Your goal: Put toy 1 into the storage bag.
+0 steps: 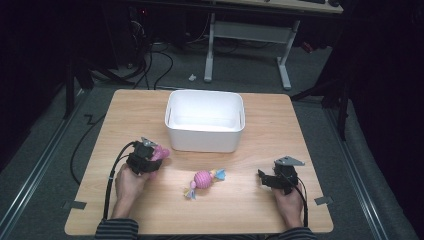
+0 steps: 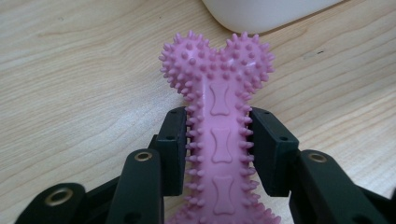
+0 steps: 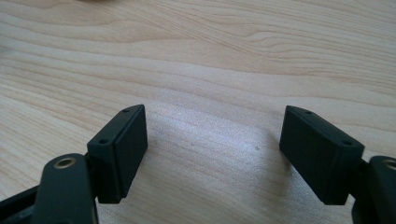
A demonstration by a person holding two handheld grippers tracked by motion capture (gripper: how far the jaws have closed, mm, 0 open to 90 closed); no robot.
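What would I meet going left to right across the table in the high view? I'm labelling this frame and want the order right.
Left gripper shut on the pink spiky bone toy → pink ball toy with coloured ends → right gripper, fingers open. The white bin sits farther back, spanning the middle.

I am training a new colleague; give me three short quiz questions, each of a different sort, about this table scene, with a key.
1. True or false: the left hand-held gripper is shut on the pink spiky bone toy.
2. What lies nearest the pink ball toy? A) white bin B) a cup C) a plate
3. Fill in: the right hand-held gripper has its jaws ____.

Key: 1 true; 2 A; 3 open.
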